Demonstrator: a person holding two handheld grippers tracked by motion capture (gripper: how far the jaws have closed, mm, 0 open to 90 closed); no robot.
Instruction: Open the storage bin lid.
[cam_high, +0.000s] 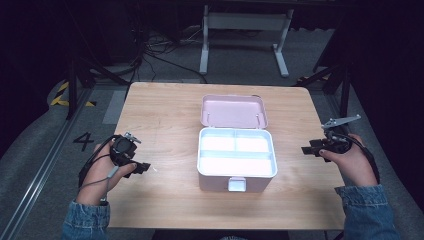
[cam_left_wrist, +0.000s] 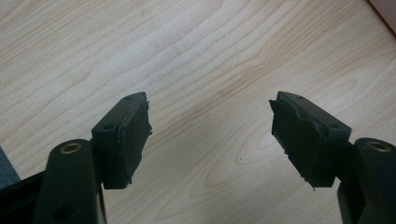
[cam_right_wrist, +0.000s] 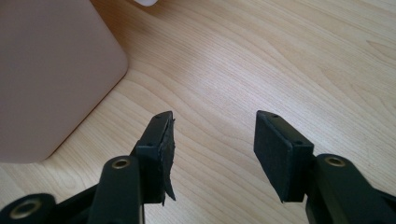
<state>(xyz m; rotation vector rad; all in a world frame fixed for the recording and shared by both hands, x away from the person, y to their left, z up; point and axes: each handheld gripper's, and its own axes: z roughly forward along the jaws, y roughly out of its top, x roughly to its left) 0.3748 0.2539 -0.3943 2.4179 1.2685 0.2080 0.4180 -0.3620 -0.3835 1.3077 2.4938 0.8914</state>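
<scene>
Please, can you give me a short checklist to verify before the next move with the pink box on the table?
1. Lid of the pink box is open: ok, the lid stands raised behind the tray.
2. Compartments of the box are free: ok, all three look empty and white inside.
3. Left gripper holds nothing: ok, jaws apart, only wooden table between them.
4. Right gripper holds nothing: ok, jaws apart over bare wood, the box wall just beside it.
5. Both grippers are apart from the box: ok, one on each side of it in the high view.
6. Front latch is undamaged: cannot tell, too small.
</scene>
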